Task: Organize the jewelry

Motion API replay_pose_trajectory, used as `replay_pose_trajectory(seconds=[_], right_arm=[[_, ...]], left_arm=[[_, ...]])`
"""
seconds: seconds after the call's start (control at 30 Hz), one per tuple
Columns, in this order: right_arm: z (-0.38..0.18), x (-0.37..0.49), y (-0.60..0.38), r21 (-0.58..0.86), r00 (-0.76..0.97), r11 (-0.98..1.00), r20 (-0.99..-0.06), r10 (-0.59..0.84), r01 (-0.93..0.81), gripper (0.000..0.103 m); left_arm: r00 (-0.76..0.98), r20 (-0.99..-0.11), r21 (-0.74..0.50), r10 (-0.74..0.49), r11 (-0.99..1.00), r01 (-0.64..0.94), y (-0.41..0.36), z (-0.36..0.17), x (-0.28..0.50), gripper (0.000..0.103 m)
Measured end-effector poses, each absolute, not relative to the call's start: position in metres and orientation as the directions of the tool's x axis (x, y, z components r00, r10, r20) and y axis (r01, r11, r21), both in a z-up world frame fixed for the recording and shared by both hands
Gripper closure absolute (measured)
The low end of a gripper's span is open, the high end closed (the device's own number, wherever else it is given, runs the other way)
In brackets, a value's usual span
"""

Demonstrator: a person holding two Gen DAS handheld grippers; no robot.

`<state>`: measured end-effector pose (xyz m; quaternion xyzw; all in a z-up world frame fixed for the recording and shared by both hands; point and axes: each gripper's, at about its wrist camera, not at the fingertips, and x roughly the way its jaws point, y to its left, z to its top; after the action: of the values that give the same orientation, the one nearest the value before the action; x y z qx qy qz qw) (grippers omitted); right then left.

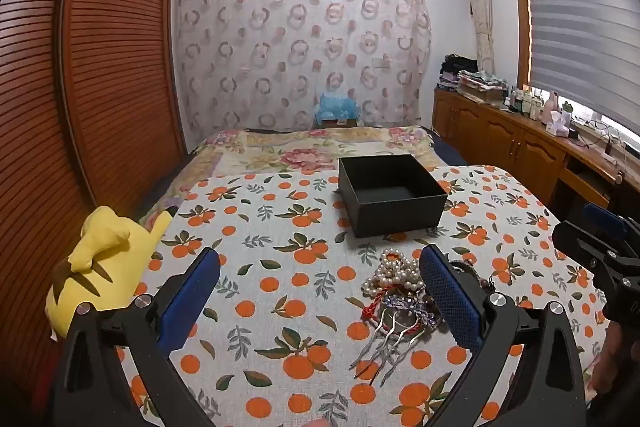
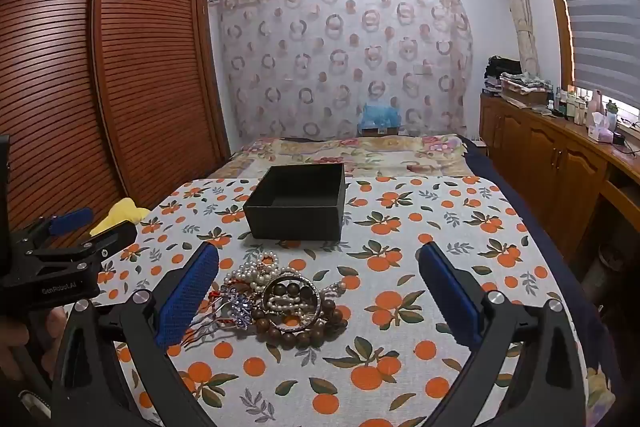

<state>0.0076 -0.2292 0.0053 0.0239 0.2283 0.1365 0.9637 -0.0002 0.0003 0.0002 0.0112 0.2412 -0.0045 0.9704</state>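
A pile of jewelry lies on the orange-print tablecloth (image 1: 280, 227): a pearl strand (image 1: 394, 269), a silver hair comb (image 1: 384, 339) with a red cord, a silver bangle (image 2: 294, 301) and brown wooden beads (image 2: 304, 335). An open, empty black box (image 1: 390, 193) stands behind the pile; it also shows in the right wrist view (image 2: 296, 201). My left gripper (image 1: 320, 283) is open and empty, the pile just inside its right finger. My right gripper (image 2: 320, 283) is open and empty, the pile near its left finger.
A yellow plush toy (image 1: 100, 267) lies at the table's left edge. A bed (image 1: 320, 147) with a floral cover stands behind the table. A slatted wooden wardrobe (image 1: 100, 67) is on the left, a wooden cabinet (image 2: 560, 155) with bottles on the right.
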Motion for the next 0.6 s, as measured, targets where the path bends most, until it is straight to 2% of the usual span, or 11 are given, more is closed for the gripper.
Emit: replay_pose_trajectory(seconds=[0.6], right_arm=[[0.0057,0.0078,-0.2300,0.116,0.861,0.961,-0.428,0.275,-0.250,0.002]], left_arm=[[0.884,-0.467,0.026,0.002,1.000,0.012,0.0018,-0.0004,0.0010,0.006]])
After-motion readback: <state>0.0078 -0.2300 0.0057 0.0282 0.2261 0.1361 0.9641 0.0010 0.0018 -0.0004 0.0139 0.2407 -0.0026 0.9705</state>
